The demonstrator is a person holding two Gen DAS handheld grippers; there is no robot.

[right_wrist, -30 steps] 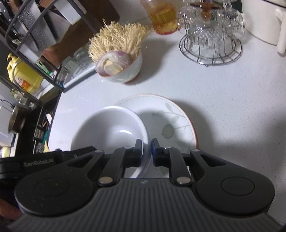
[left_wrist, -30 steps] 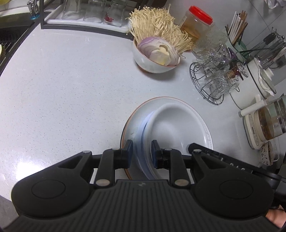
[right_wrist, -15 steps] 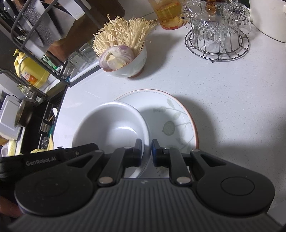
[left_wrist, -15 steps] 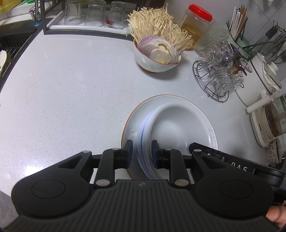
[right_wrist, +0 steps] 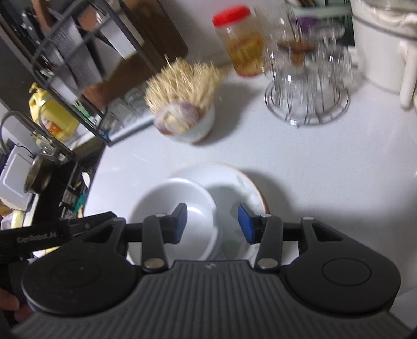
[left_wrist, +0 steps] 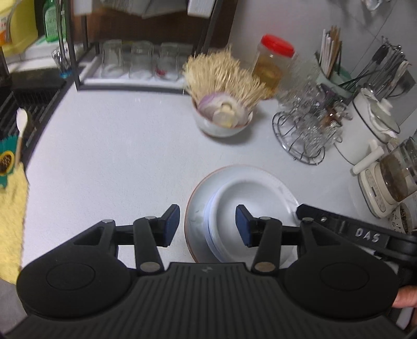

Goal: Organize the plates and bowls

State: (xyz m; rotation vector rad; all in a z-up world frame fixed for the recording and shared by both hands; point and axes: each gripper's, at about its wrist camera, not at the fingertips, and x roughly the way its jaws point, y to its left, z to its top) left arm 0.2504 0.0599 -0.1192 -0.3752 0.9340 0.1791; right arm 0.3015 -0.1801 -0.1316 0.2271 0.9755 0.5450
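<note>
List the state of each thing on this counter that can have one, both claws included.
Left claw: open, jaws just opened, clear of the bowl.
Right claw: open, jaws just opened, nothing gripped.
White bowl: empty, upright, on the plate.
Plate: flat on the counter.
Jar: red lid on.
Food bowl: full.

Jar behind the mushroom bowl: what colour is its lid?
Red; the jar lid shows best in the right wrist view.
</note>
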